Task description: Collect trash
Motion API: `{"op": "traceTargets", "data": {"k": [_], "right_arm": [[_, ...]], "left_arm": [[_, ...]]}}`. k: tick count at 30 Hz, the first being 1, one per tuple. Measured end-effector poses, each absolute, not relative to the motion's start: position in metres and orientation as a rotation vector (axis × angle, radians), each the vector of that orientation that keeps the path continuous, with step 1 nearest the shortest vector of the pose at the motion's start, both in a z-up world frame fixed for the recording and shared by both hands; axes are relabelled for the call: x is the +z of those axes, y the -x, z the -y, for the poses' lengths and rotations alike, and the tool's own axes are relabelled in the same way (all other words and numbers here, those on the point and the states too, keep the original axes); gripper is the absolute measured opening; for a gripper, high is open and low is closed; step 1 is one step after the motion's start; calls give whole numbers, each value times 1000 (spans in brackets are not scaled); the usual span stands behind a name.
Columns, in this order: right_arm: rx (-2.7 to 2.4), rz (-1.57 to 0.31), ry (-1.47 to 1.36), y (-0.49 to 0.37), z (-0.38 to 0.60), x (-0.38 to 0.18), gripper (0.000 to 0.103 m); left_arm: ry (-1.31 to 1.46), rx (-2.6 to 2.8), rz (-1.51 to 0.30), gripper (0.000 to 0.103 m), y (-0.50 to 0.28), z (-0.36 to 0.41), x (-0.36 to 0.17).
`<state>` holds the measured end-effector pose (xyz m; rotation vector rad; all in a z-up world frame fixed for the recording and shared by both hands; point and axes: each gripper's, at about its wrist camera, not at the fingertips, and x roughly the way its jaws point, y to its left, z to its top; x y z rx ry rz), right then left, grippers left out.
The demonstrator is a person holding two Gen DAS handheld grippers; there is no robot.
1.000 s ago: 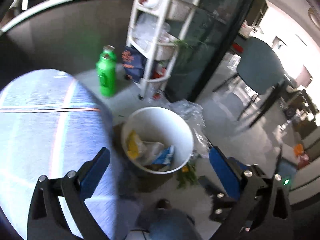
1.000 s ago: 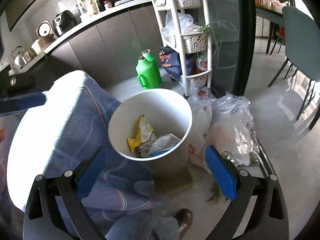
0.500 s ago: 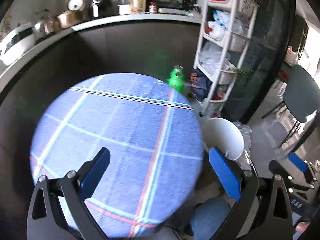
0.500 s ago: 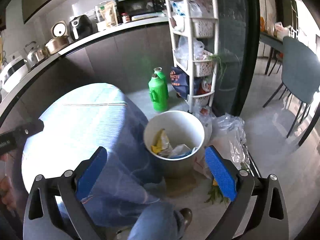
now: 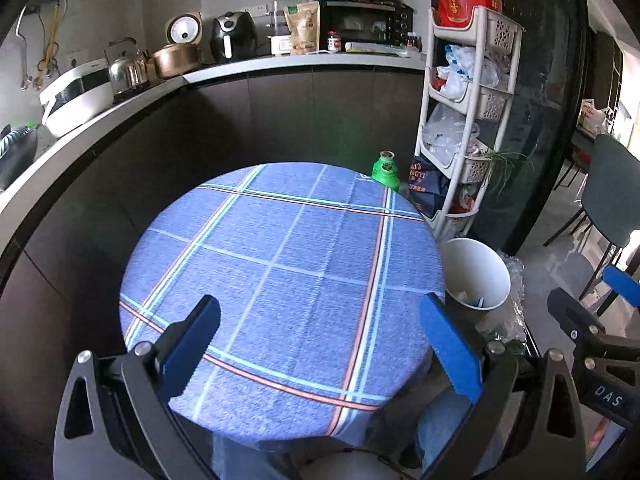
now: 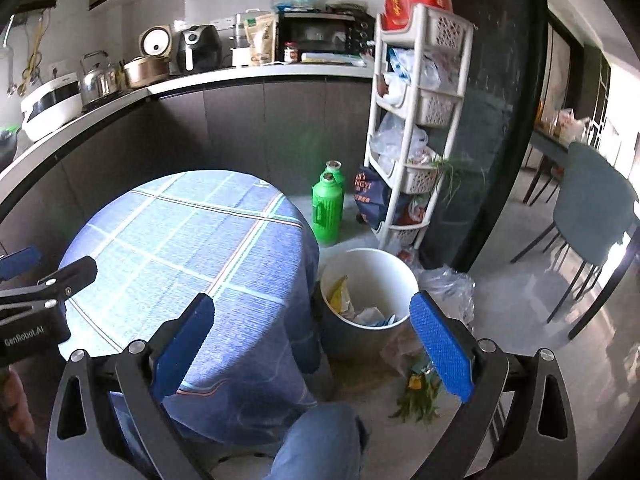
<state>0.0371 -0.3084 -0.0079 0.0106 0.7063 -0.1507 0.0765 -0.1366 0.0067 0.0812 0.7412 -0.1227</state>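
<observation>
Table [image 5: 280, 280]: round, blue plaid cloth, bare of litter; fills centre of left view, where a second ago lay only at 9 o'clock with bin central. Shift read as both tools raised and swung back from bin toward tabletop. Rack [image 6: 412, 120]: white, tiered, stuffed with bags, at 1 o'clock from table. Bin [image 6: 368, 280]: white, on floor at 3 o'clock from table, just beside its hanging cloth; holds yellow wrapper and crumpled paper [image 6: 360, 308], so collected trash sits inside. Smaller in both views than one second back. Jugs [image 6: 328, 208]: two green, on floor at 12 o'clock from bin. Clear bag [image 6: 448, 288]: crumpled on floor, touching bin side at 3 o'clock. Greens [image 6: 416, 396]: loose scraps on floor at 5 o'clock from bin, not yet collected. Left gripper [image 5: 320, 344]: jaws spread wide, nothing between, over near edge of table. Right gripper [image 6: 312, 340]: jaws likewise wide, empty, above table edge and bin. Judgement: drop-off likely complete, tabletop cleared; remaining work, if any, probably floor litter by bin.
</observation>
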Motion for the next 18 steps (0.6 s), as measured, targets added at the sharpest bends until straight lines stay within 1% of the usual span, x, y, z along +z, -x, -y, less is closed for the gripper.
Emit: {"op": "traceTargets", "data": {"k": [8,18], "right_arm": [[-148,-665,28,-28,290,8,94],[-155,-646,43,-22,277,14,94]], "left_arm": [[-75,-104,-727,99,-64,121,10],[-66,-93,-719,99,-58,111,11]]}}
